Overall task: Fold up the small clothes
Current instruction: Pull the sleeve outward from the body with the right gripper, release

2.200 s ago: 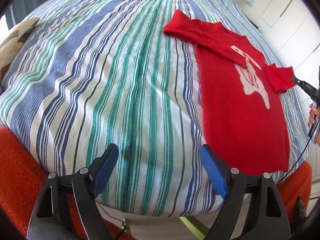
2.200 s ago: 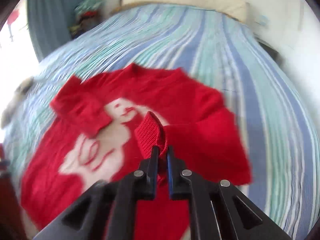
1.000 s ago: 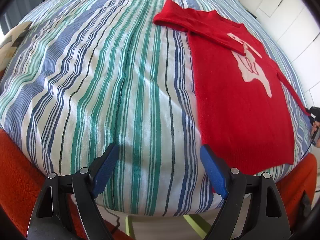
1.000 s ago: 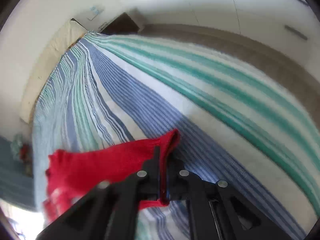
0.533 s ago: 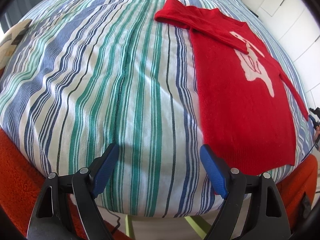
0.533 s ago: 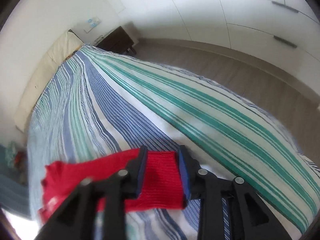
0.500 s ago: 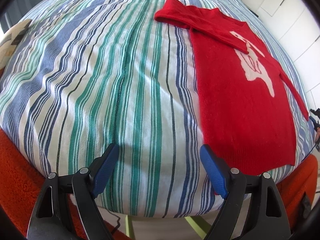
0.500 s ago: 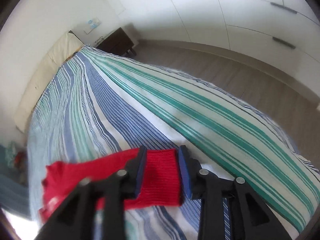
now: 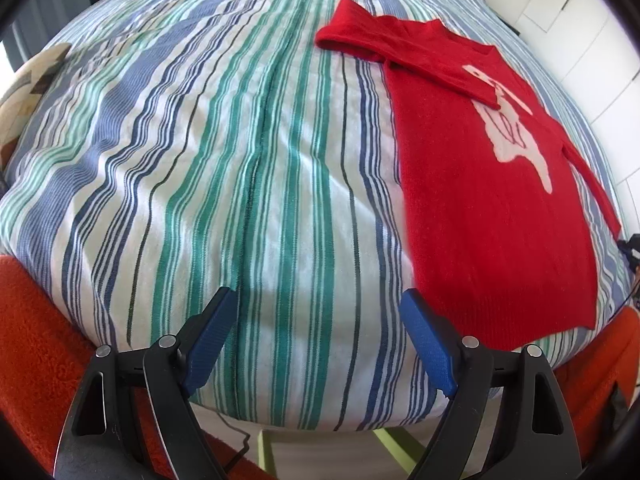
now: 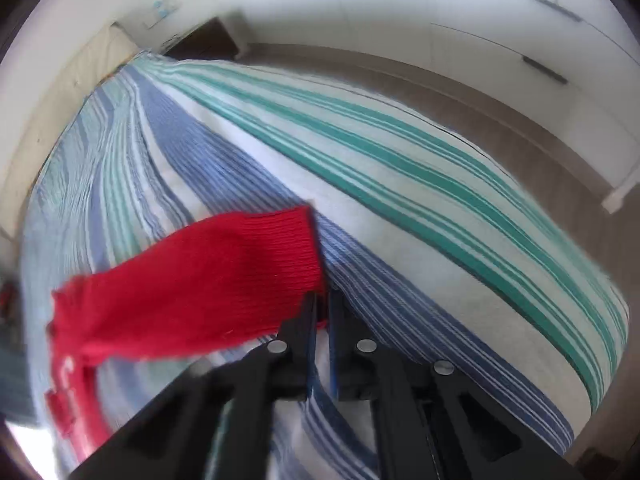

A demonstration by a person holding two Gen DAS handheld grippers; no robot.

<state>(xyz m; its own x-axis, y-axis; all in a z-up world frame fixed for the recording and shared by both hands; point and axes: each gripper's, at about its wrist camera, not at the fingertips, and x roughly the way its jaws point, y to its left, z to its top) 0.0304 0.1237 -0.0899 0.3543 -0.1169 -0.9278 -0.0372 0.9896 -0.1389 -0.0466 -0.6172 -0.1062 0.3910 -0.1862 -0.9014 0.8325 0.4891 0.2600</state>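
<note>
A small red sweater (image 9: 480, 184) with a white print lies flat on the striped bed (image 9: 240, 160), on the right side. Its far sleeve is folded across the chest; the near sleeve (image 9: 592, 192) stretches out to the right. My left gripper (image 9: 320, 344) is open and empty over the bed's near edge, left of the sweater's hem. In the right wrist view my right gripper (image 10: 322, 312) is shut on the lower corner of the red sleeve cuff (image 10: 280, 256), held stretched over the bed.
An orange rug (image 9: 36, 344) covers the floor by the bed's near edge. White cupboards (image 10: 500, 40) and a strip of floor run along the bed's right side. A pillow (image 10: 60, 92) lies at the head of the bed.
My right gripper opened around the sleeve cuff half a second ago and has shut again on its corner. The sleeve now lies stretched out to the right. My left gripper has barely moved.
</note>
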